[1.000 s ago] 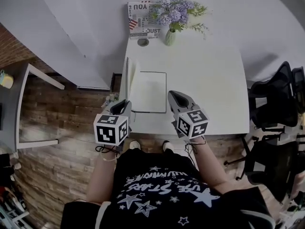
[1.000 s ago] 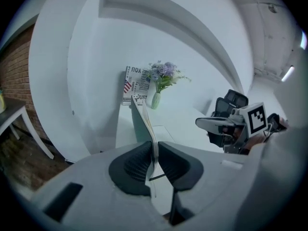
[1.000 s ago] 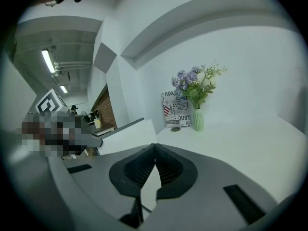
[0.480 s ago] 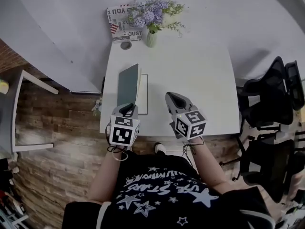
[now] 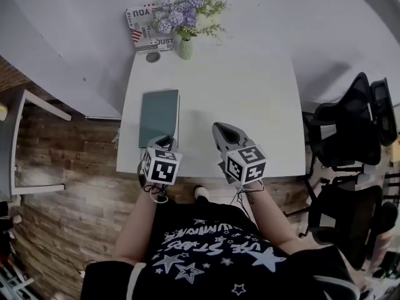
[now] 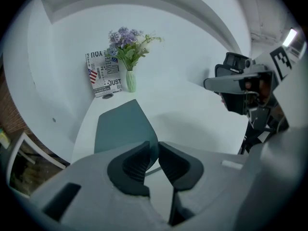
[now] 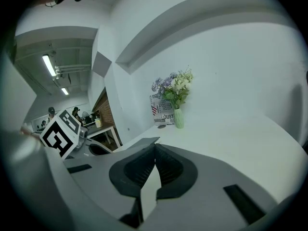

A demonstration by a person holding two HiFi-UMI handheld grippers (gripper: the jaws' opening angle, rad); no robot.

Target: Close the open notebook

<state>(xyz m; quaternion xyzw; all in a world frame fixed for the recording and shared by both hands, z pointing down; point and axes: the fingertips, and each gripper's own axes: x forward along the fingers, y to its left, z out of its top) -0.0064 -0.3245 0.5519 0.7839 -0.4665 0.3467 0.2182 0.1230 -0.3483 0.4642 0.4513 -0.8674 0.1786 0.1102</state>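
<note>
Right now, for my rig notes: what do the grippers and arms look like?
The left gripper and right gripper are grey shells, dark ribbed pads, each with a white cube of black square markers. Black top printed with white stars.

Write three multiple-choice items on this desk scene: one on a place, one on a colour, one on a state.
1. In the head view, where on the table does the notebook lie?
A. along the left side
B. in the middle
C. by the right edge

2. What colour is the notebook's cover?
A. red
B. dark teal
C. yellow

3. How do the right tool's jaws stand?
A. wide apart
B. clamped on a cup
C. together and empty

Answers:
1 A: the notebook lies flat beside the table's left edge.
2 B: the head view and the left gripper view both show a dark teal cover.
3 C: the right gripper view shows its pads meeting with nothing between them.
</note>
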